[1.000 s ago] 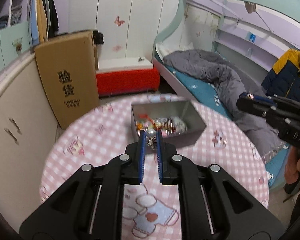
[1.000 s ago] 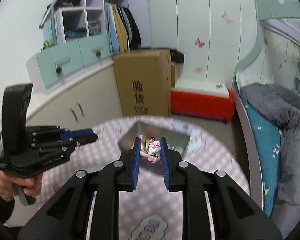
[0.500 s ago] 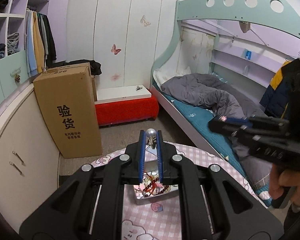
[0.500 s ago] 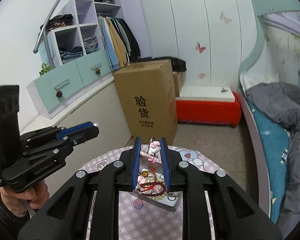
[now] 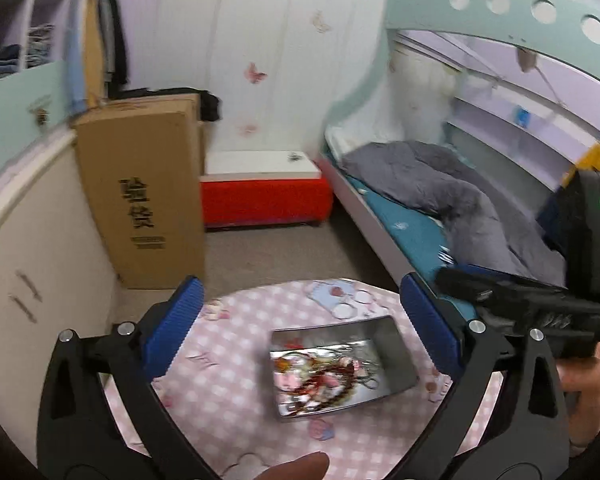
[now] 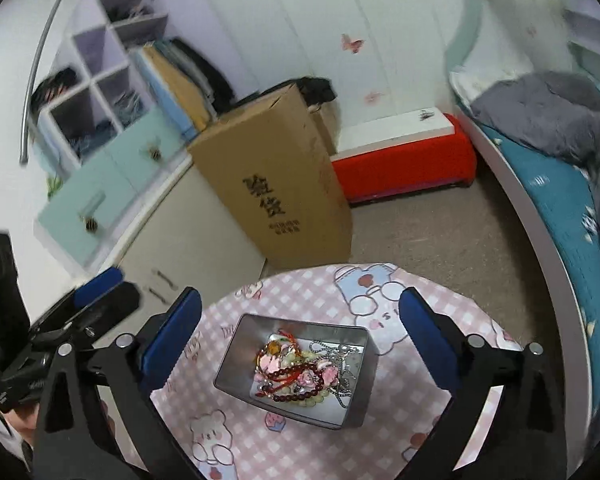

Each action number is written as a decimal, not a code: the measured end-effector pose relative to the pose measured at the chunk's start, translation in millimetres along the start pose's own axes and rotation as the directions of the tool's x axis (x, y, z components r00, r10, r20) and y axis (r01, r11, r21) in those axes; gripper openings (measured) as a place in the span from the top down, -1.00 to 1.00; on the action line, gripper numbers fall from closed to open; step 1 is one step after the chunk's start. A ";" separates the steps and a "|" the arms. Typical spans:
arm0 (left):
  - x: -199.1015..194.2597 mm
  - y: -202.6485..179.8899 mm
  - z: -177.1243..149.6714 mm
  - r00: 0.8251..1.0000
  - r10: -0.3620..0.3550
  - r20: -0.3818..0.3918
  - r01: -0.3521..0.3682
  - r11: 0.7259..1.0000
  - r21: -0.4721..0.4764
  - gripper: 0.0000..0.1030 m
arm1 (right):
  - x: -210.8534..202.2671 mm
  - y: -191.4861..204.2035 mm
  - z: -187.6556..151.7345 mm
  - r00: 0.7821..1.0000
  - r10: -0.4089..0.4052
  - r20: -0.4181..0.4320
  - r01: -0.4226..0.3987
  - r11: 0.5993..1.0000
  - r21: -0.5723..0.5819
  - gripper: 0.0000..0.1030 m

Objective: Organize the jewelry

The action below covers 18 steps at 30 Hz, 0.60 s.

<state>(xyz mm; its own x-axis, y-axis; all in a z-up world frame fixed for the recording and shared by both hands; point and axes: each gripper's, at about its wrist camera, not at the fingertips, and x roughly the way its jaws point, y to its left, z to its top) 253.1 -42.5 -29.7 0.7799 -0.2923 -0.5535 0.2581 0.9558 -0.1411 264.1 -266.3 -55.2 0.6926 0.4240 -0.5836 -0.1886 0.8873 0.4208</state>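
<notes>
Both grippers are spread wide with nothing between the pads, held above the table.

Left gripper (image 5: 300, 308): jaws apart, blue pads on either side of the view. The tin (image 5: 400, 356) shows in the gap below, slightly right of centre. View is motion-blurred.

Right gripper (image 6: 300, 320): jaws apart as well, tin (image 6: 236, 360) framed between the fingers, sharper picture here.

The tin is a rectangular metal box, lid off, sitting on the round table (image 6: 400, 412), which has a pink checked cloth with cartoon bears. It is roughly mid-table, closer to the far edge than the near one, skewed relative to both cameras.

Jewelry (image 6: 304, 372) is all inside the tin, heaped on its floor: a dark red bead bracelet, pink charms, pale green beads, a silver chain toward the right wall. In the left view the same pile (image 5: 324, 376) is a red and pink blur. I see no pieces on the cloth itself.

Each gripper appears in the other's view: the right one (image 5: 528, 304) at the right edge, with a hand under it; the left one (image 6: 68, 328) at the left edge.

Background: cardboard box (image 6: 276, 184) standing on the floor beyond the table, red bench (image 6: 404, 164) against the wall, bed (image 6: 548, 168) to the right.
</notes>
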 end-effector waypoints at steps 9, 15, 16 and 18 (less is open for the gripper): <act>-85.0 0.3 1.5 0.984 0.127 0.127 -0.128 0.992 -0.002 -0.88 | -64.8 23.9 6.7 0.990 -0.086 0.113 0.089 0.996 -0.020 -0.85; -152.4 -21.6 -23.7 0.950 0.208 0.234 -0.223 0.974 0.041 -0.88 | -119.5 65.1 -24.4 0.962 -0.161 0.219 0.187 0.977 -0.102 -0.85; -164.0 -25.4 -30.6 0.944 0.212 0.252 -0.231 0.972 0.048 -0.88 | -129.5 71.7 -33.8 0.957 -0.167 0.239 0.199 0.973 -0.116 -0.85; -182.4 -29.5 -43.6 0.938 0.212 0.275 -0.234 0.971 0.051 -0.88 | -144.3 82.5 -50.5 0.947 -0.175 0.270 0.217 0.966 -0.137 -0.85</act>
<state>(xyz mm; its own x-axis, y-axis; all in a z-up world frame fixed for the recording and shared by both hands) 78.4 -15.9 39.6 0.9430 -0.0807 -0.3227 0.0970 0.9947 0.0348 113.4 -245.1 28.6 0.8766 0.1977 -0.4388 -0.1272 0.9745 0.1848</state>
